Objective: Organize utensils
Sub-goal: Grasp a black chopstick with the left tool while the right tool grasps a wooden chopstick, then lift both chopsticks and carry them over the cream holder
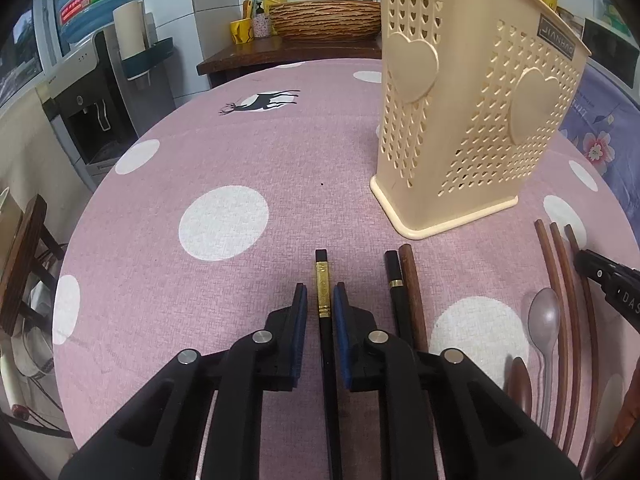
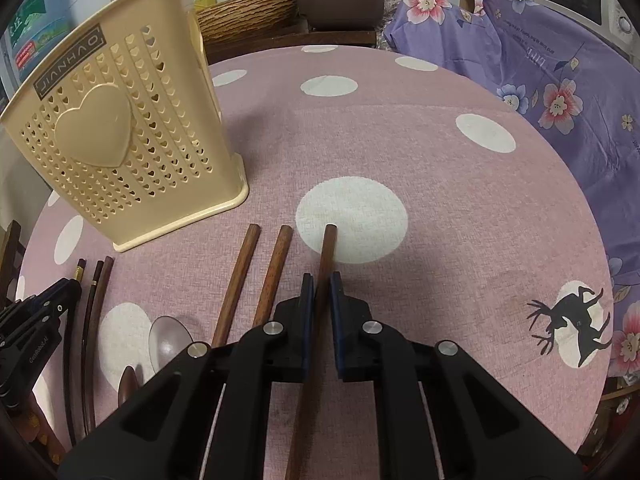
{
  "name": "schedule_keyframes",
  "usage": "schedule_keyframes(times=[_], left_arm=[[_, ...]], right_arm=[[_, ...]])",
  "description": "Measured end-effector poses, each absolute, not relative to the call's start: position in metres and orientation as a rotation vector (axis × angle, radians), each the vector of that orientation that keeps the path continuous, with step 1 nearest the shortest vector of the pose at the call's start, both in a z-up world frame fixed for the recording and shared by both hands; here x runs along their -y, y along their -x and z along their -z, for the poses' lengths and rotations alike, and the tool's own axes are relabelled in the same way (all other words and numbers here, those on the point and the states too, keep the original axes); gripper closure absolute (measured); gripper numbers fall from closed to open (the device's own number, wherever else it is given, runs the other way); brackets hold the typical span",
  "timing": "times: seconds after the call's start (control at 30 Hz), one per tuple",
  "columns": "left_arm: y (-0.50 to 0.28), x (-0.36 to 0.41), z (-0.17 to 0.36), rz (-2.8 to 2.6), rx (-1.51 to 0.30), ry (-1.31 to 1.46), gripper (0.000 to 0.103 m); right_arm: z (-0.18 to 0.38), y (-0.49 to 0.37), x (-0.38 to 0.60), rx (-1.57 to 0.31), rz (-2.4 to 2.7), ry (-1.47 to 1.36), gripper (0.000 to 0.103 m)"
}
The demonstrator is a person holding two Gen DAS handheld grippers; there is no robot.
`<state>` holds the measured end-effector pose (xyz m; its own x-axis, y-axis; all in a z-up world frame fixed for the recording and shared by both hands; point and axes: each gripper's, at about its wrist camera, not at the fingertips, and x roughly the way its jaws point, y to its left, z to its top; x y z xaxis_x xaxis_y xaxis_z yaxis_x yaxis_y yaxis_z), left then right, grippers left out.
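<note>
A cream utensil holder [image 1: 472,120] with heart cutouts stands upright on the pink dotted tablecloth [image 1: 240,152]; it also shows in the right wrist view [image 2: 120,136]. My left gripper [image 1: 321,294] straddles a black chopstick with a gold band [image 1: 322,292]; its jaws stand narrowly apart beside it. A second black chopstick [image 1: 394,280] and a brown one [image 1: 412,280] lie just right. My right gripper [image 2: 319,284] straddles a brown wooden chopstick [image 2: 327,252], jaws close on both sides. Two more brown chopsticks [image 2: 256,268] lie to its left.
A clear plastic spoon [image 1: 543,320] and a dark wooden spoon [image 1: 520,384] lie among the chopsticks. A purple floral cloth [image 2: 560,80] covers something right of the table. A woven basket [image 1: 324,18] sits behind; a water dispenser [image 1: 92,92] stands far left.
</note>
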<state>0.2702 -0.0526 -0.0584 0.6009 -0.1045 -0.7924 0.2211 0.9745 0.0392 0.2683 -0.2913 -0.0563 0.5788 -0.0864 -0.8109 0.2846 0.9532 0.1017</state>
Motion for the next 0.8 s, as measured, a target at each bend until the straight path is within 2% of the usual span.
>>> schedule_keyframes(times=[0.07,0.47,0.8], left_arm=[[-0.270,0.053,0.059,0.186,-0.899,-0.141,0.094],[-0.272,0.051,0.058,0.193,-0.893,-0.115,0.095],[-0.254,0.033,0.009,0.230,-0.767,-0.014,0.095]], right_arm=[[0.057,-0.268,0.290,-0.927,0.221,-0.222,0.094],[0.054,-0.262,0.298,-0.877,0.171,-0.302,0.096],[-0.006,-0.230,0.310,-0.661,0.083,-0.339,0.096]])
